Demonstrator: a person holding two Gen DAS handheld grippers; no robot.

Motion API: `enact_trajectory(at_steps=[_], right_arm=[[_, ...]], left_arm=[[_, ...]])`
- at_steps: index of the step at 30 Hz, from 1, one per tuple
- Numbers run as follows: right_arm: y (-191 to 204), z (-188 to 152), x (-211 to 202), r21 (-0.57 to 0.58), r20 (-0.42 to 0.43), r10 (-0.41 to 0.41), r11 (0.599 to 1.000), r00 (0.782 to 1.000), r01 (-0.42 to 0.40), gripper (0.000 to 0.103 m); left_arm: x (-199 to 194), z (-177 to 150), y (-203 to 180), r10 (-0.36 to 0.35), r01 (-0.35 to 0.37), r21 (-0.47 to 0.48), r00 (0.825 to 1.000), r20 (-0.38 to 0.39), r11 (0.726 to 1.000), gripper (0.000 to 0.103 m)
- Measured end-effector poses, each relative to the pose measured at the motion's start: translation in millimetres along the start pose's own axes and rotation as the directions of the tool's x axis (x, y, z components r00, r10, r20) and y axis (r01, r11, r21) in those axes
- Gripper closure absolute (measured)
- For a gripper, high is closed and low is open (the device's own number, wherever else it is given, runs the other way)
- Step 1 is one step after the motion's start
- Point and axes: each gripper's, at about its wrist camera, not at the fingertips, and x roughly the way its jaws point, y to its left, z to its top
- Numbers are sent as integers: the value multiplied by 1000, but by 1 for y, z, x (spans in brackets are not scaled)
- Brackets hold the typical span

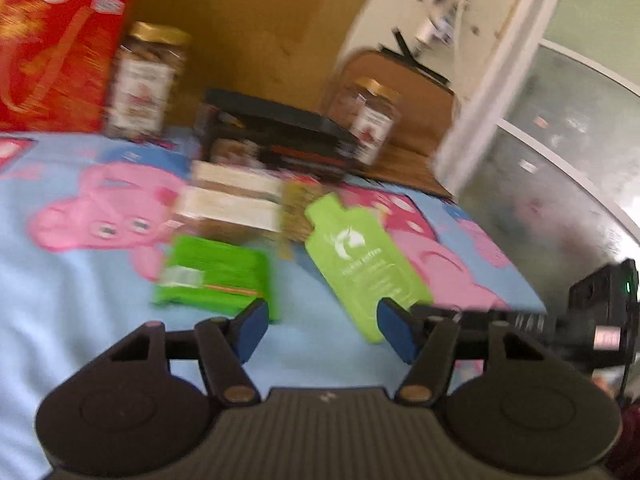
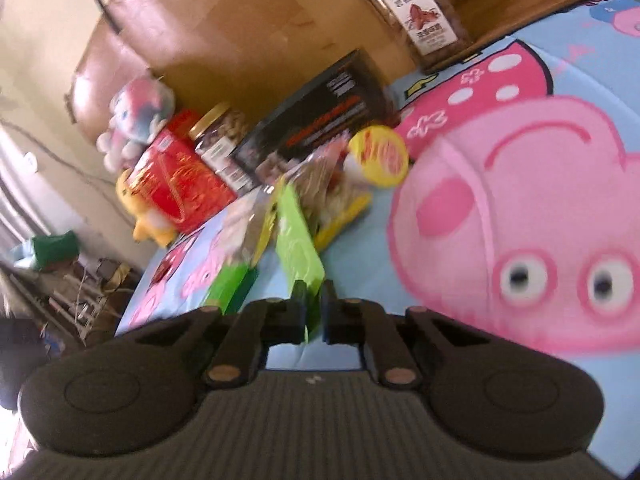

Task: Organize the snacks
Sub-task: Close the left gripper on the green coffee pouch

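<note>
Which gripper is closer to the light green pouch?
Right. The right gripper is clamped on the light green pouch; the left gripper hangs open just short of it.

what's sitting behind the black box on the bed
A gold-lidded glass jar stands behind the black box at its right end, with a brown cardboard panel further back. The box hides the jar's lower left.

Each claw, left claw [image 1: 326, 326] and right claw [image 2: 314, 312], is matte black plastic with a ribbed central plate flanked by round discs. Copper-coloured rivets pin the linkage arms, and the fingers [image 1: 252, 330] carry blue pads.
</note>
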Motion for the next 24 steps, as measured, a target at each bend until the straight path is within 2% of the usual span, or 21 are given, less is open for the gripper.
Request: enact_trajectory(at_steps=[4,5,6,8,11,13,17,18,19,20,22,23,24], right_arm=[[13,-10,-6,-112,-68,-18,994,998,10,86],[14,-10,-9,-149,-53,-37,988,998,29,79],[14,-9,-12,-184,-30,-62,981,998,55,66],[12,-4,-18,-216,24,-104,971,994,107,51],[1,4,-21,-199,27,-83,976,996,87,51],[-2,7,-20,-220,33,-79,972,996,85,51],[-11,9,-12,-245,-4,-39,969,999,37,51],[-14,9,-7,-236,-26,-28,971,999,21,51],[-18,8,-3,-225,-34,-5,974,999,-3,51],[-19,6,-2,-219,-22,16,975,1000,-21,51],[-15,3,2,-235,-23,30,971,999,-34,52],[-11,2,4,-257,-13,10,966,1000,-13,57],[-9,1,5,-270,-4,-5,963,1000,4,69]], left_arm=[[27,4,-10,-6,4,-19,997,-72,1000,42],[32,5,-11,-12,10,-24,997,-83,1000,42],[37,6,-14,-18,15,-27,996,-92,1000,42],[44,10,-17,-31,29,-25,993,-113,999,42],[57,15,-20,-35,33,-18,991,-128,999,38],[67,18,-17,-63,56,-50,987,-151,997,38],[78,19,-10,-107,90,-113,982,-153,989,42],[80,19,-10,-112,95,-116,982,-151,989,54],[83,19,-11,-129,110,-121,978,-165,987,75],[89,18,-12,-145,122,-128,971,-188,984,80],[88,15,-14,-134,115,-122,977,-164,986,83],[84,15,-15,-124,108,-107,981,-148,988,84],[78,16,-15,-124,112,-99,984,-124,989,87]])
